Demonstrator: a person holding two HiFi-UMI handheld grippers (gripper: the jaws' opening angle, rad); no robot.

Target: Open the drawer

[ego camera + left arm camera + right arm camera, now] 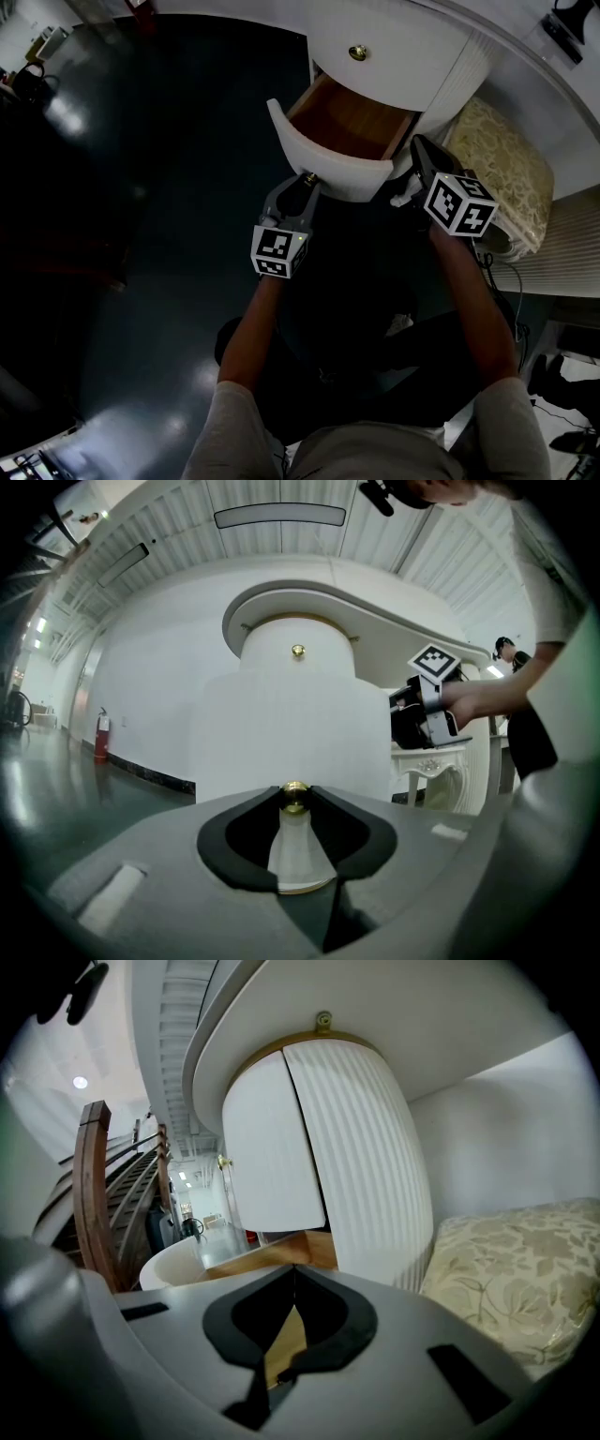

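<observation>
My left claw [306,181] is pinched on the small round brass knob [294,796] at the front of the lower white curved drawer with a brown wooden inside [338,172]. In the left gripper view the two dark pads close on the knob from both sides, with the drawer's white face right behind it.

The drawer sits pulled out from the white rounded cabinet [394,47], its wooden floor and side walls exposed, front angled toward me. Above it is an upper drawer front, flush and closed, with its own brass knob [357,52].

My right claw [416,143] is pressed together, tips touching, nothing between them. It sits just beside the drawer's right side, by the cabinet's ribbed white corner panel [375,1147]. In the right gripper view, the drawer's wooden side wall [281,1252] shows beyond the tips.

A cream floral-patterned cushion [502,169] lies to the right of the cabinet. The dark glossy floor [141,206] is under everything.
</observation>
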